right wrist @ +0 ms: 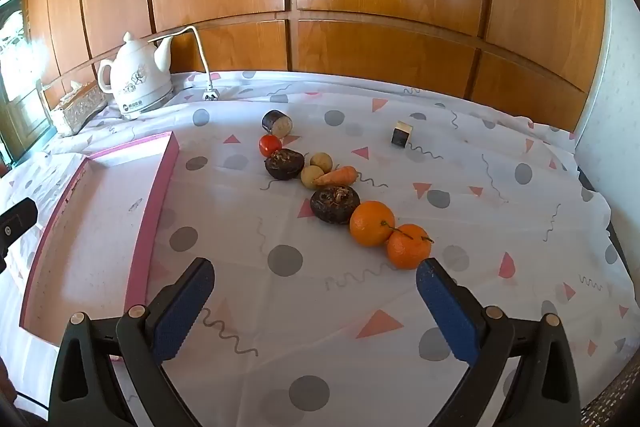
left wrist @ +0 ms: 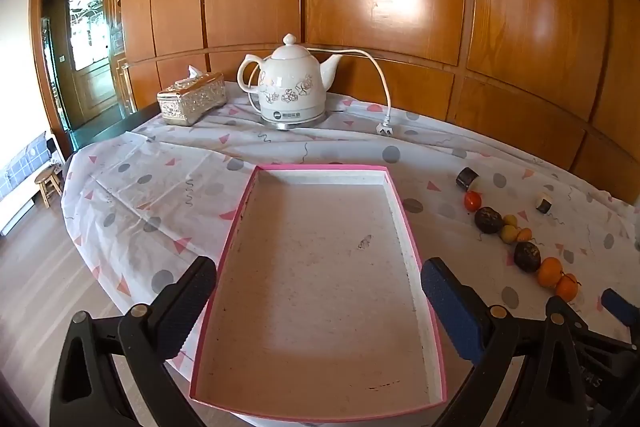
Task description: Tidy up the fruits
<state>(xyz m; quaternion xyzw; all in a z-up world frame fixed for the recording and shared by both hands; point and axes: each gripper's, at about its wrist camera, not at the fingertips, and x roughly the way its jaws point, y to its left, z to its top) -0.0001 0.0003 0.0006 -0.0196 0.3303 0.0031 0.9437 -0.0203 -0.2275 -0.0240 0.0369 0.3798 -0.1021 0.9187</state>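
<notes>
Left hand-held gripper (left wrist: 318, 301): jaws spread wide, nothing between the pads, hanging over the near half of the pink-rimmed tray (left wrist: 408, 223). Tray interior is bare white card with a few smudges; it sits on the table (left wrist: 160, 187), which is covered by a white cloth printed with grey dots and pink triangles.

Right hand-held gripper (right wrist: 314, 301): also released, jaws wide, nothing grasped. It hangs over bare cloth just in front of the fruit line; its right pad tip is close to the nearest orange but I cannot tell whether they touch.

Fruit, right wrist view, lying in a diagonal row on the cloth to the right of the tray, well clear of its rim:
- two oranges (right wrist: 372, 223), touching each other, stems on, nearest the gripper
- dark round fruit (right wrist: 335, 205), just beside the oranges
- small carrot (right wrist: 336, 176) against two small yellow-green fruits (right wrist: 312, 175)
- second dark round fruit (right wrist: 284, 164)
- small red tomato (right wrist: 270, 145)
- dark-skinned cut piece with pale face (right wrist: 277, 123), at the far end of the row
- another dark-skinned cut piece (right wrist: 401, 136), apart to the right, alone

Back of table: white ceramic electric kettle (left wrist: 290, 87) with cord and plug lying loose, silver tissue box (left wrist: 191, 99) to its left. Wood panelling behind.
</notes>
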